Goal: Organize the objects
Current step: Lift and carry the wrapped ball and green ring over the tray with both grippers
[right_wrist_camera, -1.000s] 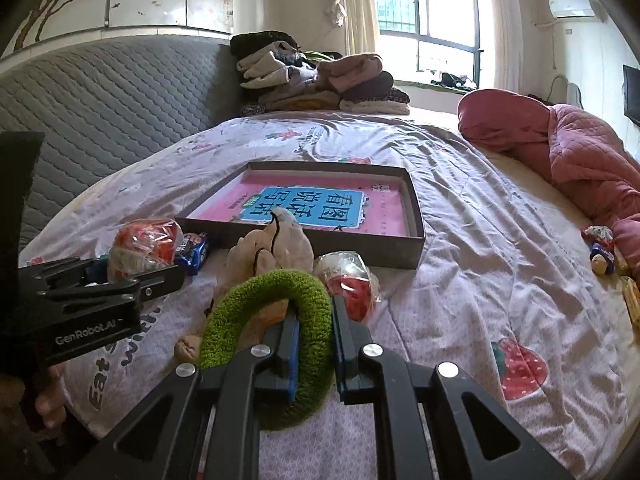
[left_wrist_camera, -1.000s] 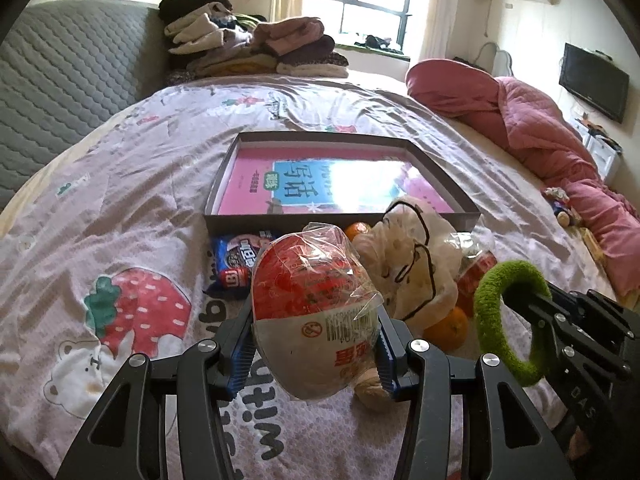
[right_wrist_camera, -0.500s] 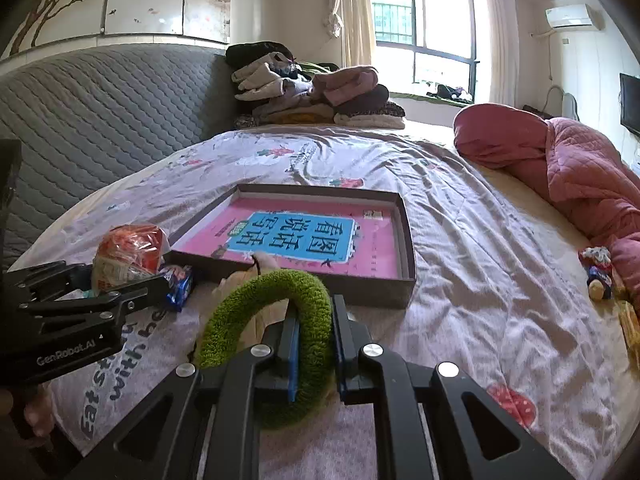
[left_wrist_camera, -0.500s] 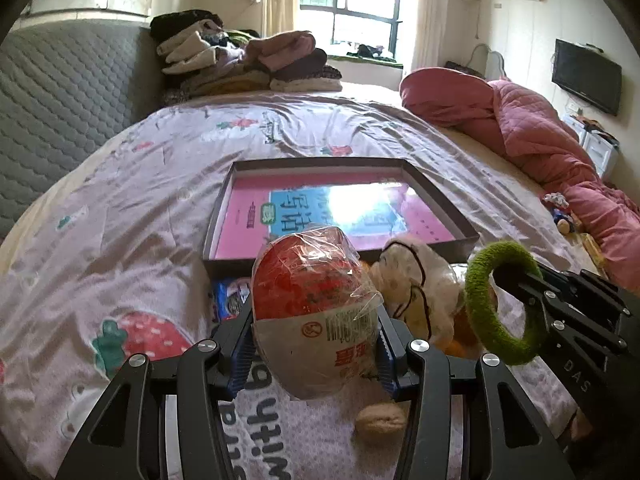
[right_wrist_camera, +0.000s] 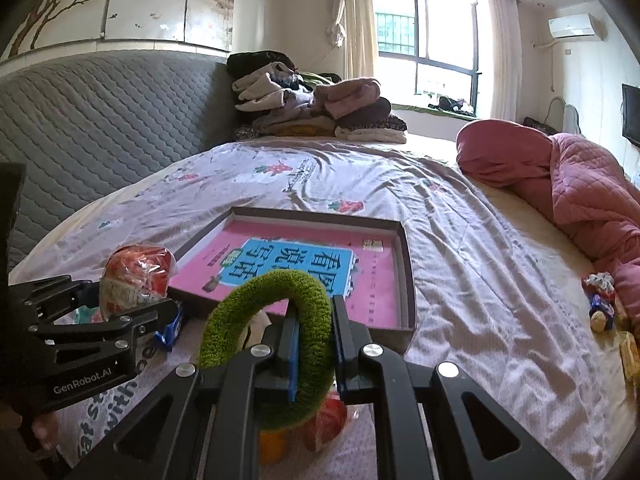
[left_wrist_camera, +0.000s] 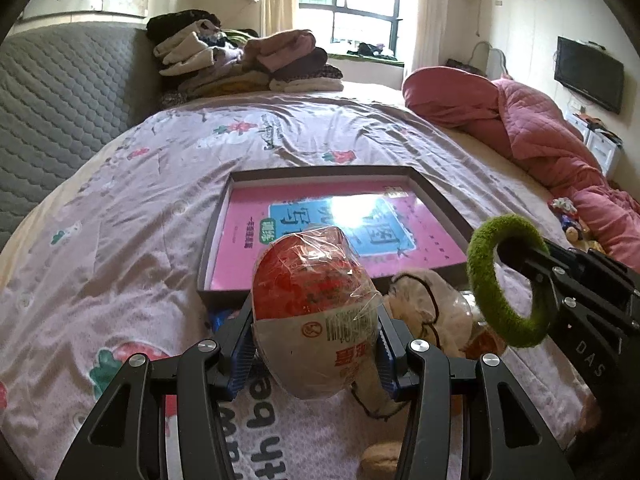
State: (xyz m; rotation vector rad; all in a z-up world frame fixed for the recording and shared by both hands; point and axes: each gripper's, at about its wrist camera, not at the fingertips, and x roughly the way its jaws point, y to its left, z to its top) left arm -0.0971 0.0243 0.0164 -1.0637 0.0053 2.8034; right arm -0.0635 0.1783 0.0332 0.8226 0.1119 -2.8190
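Note:
My left gripper (left_wrist_camera: pixel 316 344) is shut on a red-and-white wrapped snack ball (left_wrist_camera: pixel 314 304) and holds it above the bed, just short of the near wall of a shallow dark box (left_wrist_camera: pixel 440 196) with a pink book (left_wrist_camera: pixel 248 236) inside. My right gripper (right_wrist_camera: pixel 314 344) is shut on a fuzzy green ring (right_wrist_camera: pixel 276 340), also lifted, in front of the box (right_wrist_camera: pixel 406 264). The ring (left_wrist_camera: pixel 500 280) shows at the right of the left wrist view, and the snack ball (right_wrist_camera: pixel 136 278) at the left of the right wrist view.
A beige plush toy (left_wrist_camera: pixel 428 308), a blue snack packet (right_wrist_camera: pixel 172 326), oranges and another wrapped snack (right_wrist_camera: pixel 324 424) lie on the bedsheet near the box. Folded clothes (left_wrist_camera: pixel 244 64) are stacked at the headboard. A pink quilt (right_wrist_camera: pixel 580 188) and small toys (right_wrist_camera: pixel 600 300) lie to the right.
Both grippers have risen and moved forward toward the box, each keeping its object. The objects left on the sheet now sit lower and partly hidden under the grippers.

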